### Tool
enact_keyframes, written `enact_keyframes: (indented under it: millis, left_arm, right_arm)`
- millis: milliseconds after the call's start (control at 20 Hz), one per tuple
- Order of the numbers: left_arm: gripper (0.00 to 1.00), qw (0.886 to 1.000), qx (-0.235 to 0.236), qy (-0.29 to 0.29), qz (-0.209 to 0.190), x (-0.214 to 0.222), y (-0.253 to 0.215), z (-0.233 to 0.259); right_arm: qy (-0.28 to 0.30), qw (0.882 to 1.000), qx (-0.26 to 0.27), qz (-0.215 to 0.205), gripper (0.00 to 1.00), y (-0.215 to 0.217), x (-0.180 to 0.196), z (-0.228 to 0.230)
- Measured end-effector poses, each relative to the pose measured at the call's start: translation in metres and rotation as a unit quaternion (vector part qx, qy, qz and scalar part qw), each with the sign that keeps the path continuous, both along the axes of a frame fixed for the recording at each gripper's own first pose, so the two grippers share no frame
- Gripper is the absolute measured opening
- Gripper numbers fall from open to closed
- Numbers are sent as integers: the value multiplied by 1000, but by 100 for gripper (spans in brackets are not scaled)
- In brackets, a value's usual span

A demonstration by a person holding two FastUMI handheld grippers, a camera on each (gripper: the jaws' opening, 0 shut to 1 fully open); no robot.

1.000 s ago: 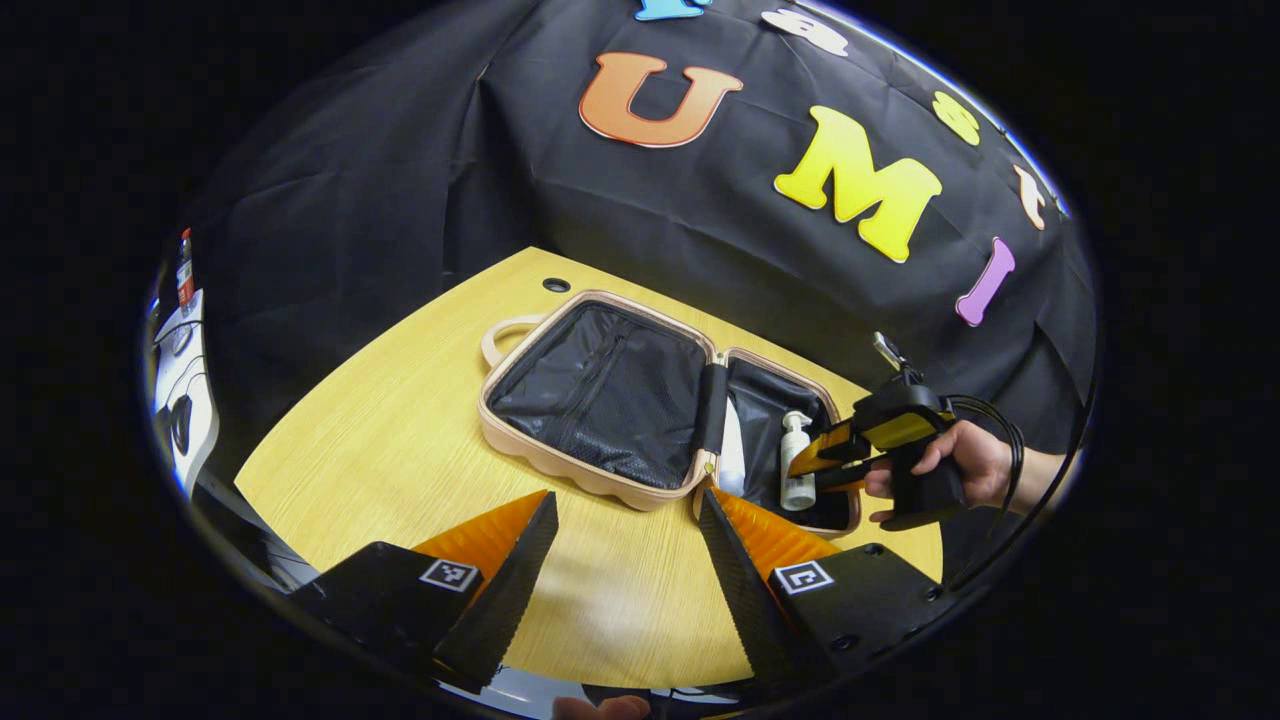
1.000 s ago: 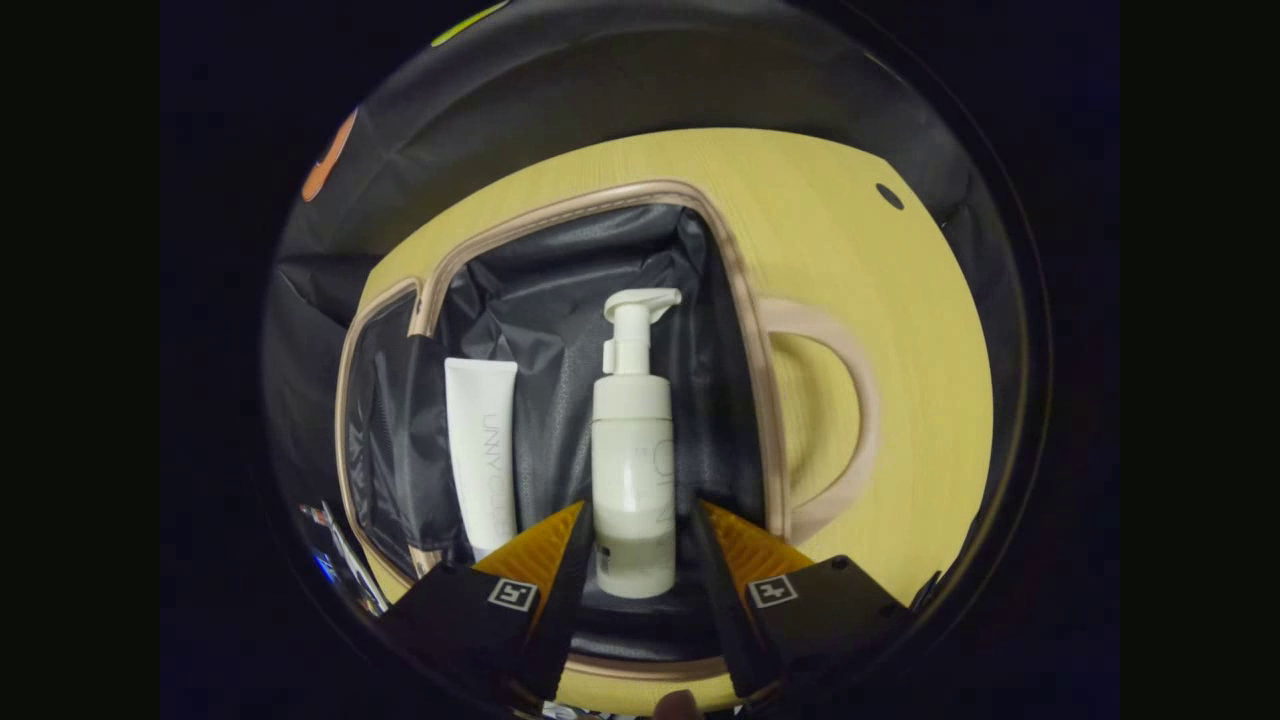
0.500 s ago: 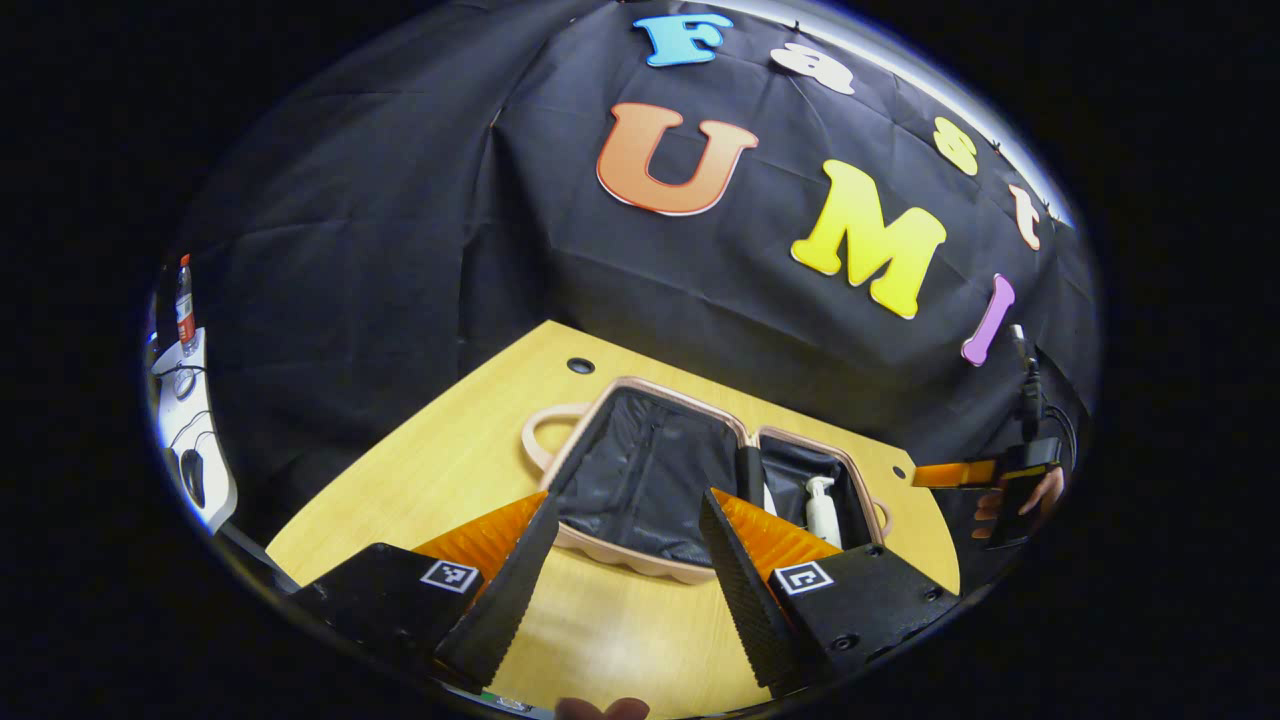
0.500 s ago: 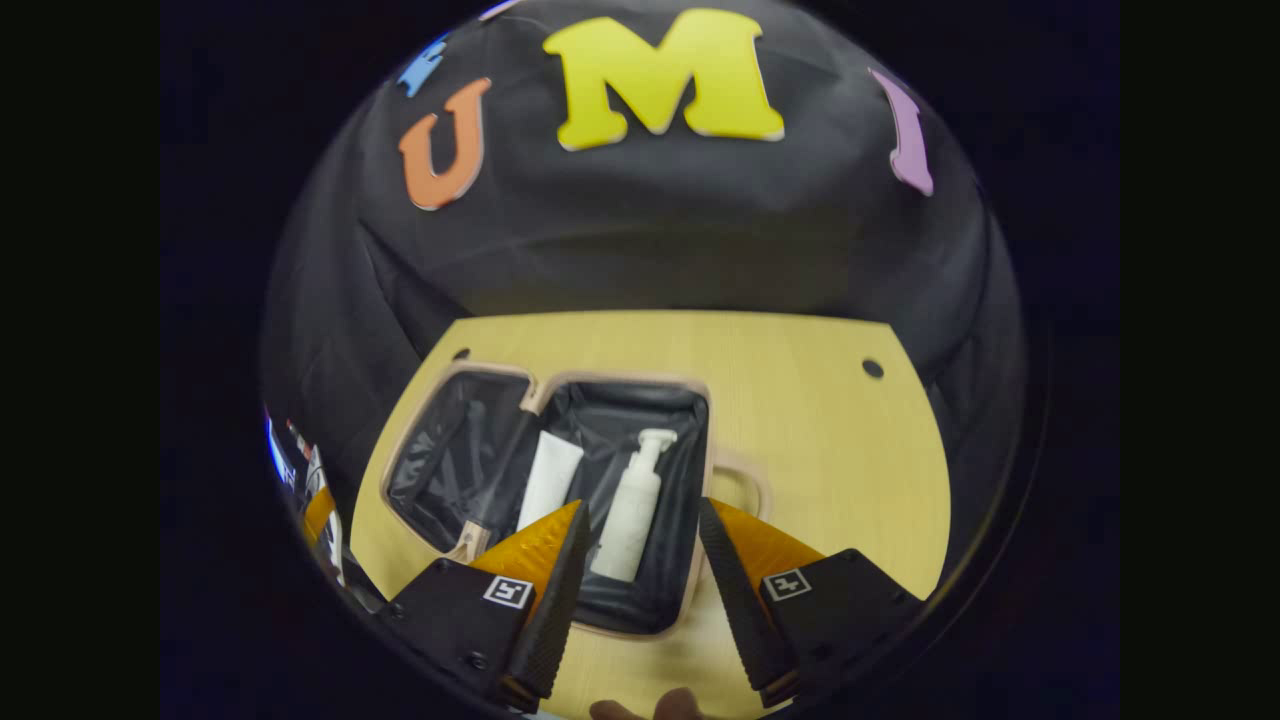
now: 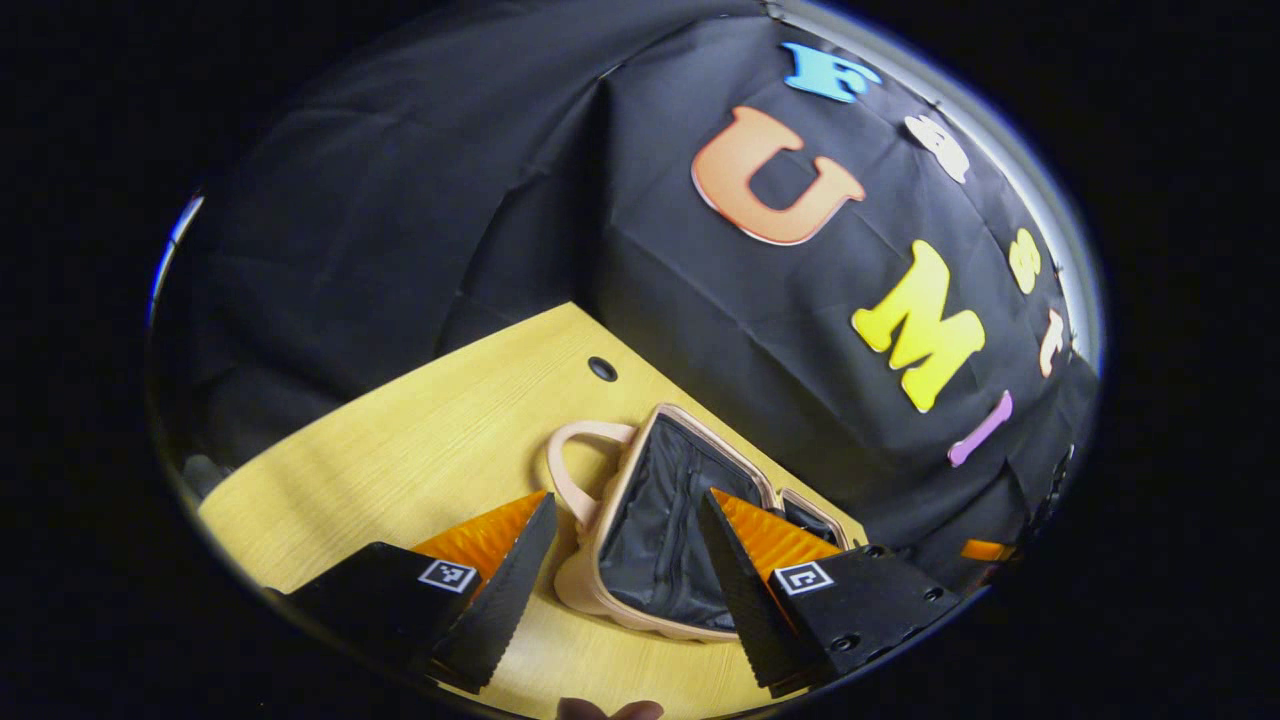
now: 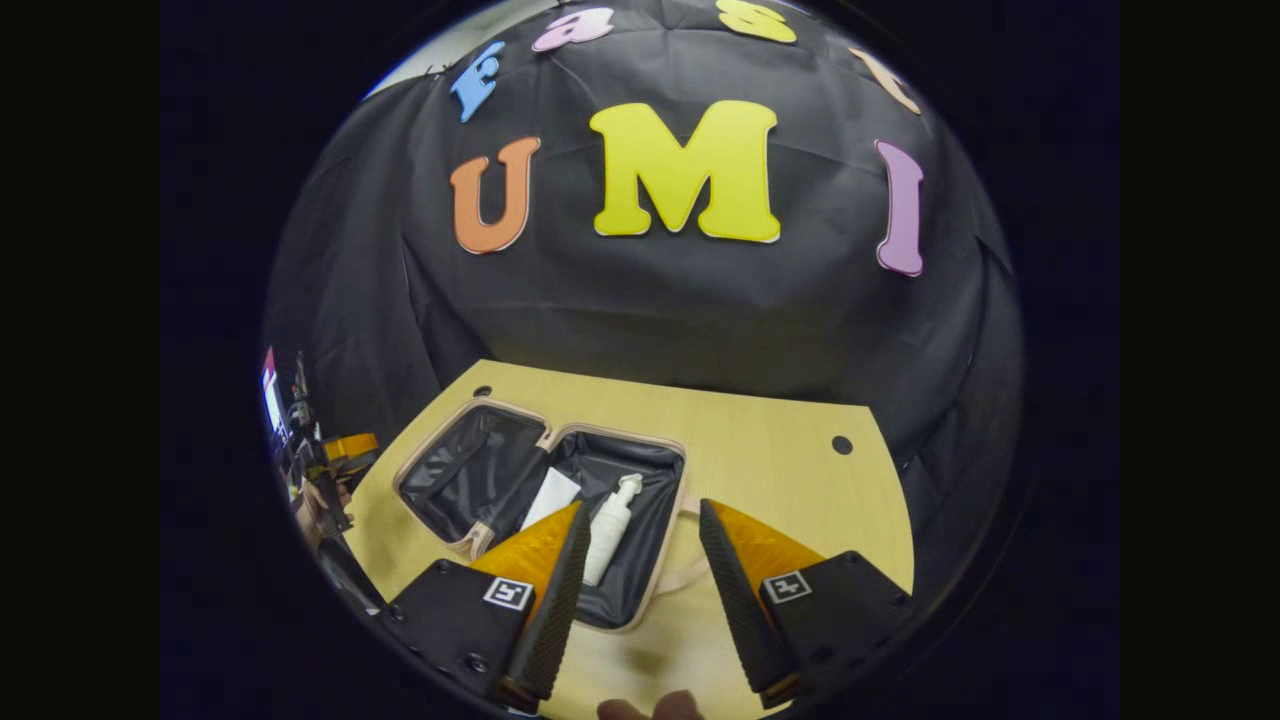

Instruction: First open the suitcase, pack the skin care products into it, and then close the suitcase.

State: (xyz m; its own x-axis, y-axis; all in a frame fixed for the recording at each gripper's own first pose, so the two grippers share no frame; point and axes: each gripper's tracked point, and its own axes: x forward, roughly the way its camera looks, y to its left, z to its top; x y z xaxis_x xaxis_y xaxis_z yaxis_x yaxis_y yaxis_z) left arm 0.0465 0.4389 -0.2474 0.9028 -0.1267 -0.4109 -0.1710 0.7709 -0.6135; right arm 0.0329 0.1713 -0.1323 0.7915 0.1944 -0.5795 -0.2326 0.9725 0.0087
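Suitcase [image 6: 470, 475] lies open flat on the table [image 6: 780, 470], hard shell, light; take the lid half by its rim. Pump bottle [image 6: 607, 530] and tube [image 6: 552, 495] lie inside, slick. Left gripper [image 5: 625, 570] and right gripper [image 6: 635, 575]: jaws apart, empty.

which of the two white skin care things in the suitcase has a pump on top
The white pump bottle, lying nearer the suitcase's handle side. The flat white tube beside it, toward the hinge, has no pump head.

Recording booth: black cloth wall [image 6: 650, 320] behind bare wooden table [image 6: 780, 460] with cable holes.
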Motion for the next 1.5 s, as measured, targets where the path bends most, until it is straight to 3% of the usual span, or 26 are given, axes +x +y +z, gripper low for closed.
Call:
enact_keyframes:
  millis: [50,100,250,350,550,600,650,700,800,850,900,950,1000,1050,1250,1350,1400,1450,1500]
  left_arm:
    - [92,1000,-30,3,7,11,7,-7]
    - [91,998,-60,6,16,21,11,-14]
    - [89,991,-129,20,39,43,23,-36]
    - [89,987,-153,22,45,55,25,-48]
    - [84,984,-168,49,27,73,13,-68]
    - [94,983,-175,52,22,78,10,-69]
    - [80,982,-178,54,17,83,6,-71]
    - [75,982,-181,56,14,88,3,-72]
    - [64,982,-174,68,15,95,0,-79]
    - [71,983,-167,77,18,97,3,-83]
    - [46,984,-151,90,25,98,3,-90]
    - [38,985,-139,99,32,97,8,-93]
    - [6,985,-141,98,35,99,7,-90]
    - [16,985,-137,93,39,98,9,-83]
    - [7,994,-75,80,24,94,7,-50]
    - [6,997,-58,50,28,99,-3,-5]
    - [6,998,-51,33,25,98,-11,19]
    - [6,999,-40,17,20,95,-19,43]
    - [6,1000,-24,2,11,91,-31,67]
  right_arm:
    - [2,1000,0,-8,65,-6,-1,1]
    - [5,1000,3,-14,60,-11,0,1]
    - [6,1000,-2,-29,60,-21,2,0]
    - [7,999,-3,-36,65,-23,0,0]
    - [-6,999,0,-46,65,-25,0,5]
    - [-10,999,0,-47,65,-26,1,7]
    - [-11,999,-1,-47,66,-26,1,7]
    - [-11,999,-1,-48,65,-26,0,6]
    - [-10,999,0,-51,65,-27,1,6]
    - [-11,998,0,-54,65,-30,1,6]
    - [-11,998,2,-56,65,-32,2,7]
    - [-11,998,4,-59,65,-34,0,7]
    - [-12,998,6,-62,65,-36,0,9]
    - [-16,998,8,-65,65,-39,-1,10]
    - [-38,996,19,-79,65,-53,2,21]
    - [-49,994,32,-97,65,-67,2,30]
    - [-57,992,38,-106,60,-75,2,36]
    - [-69,991,37,-110,65,-82,3,39]
    - [-84,990,29,-111,60,-91,2,45]
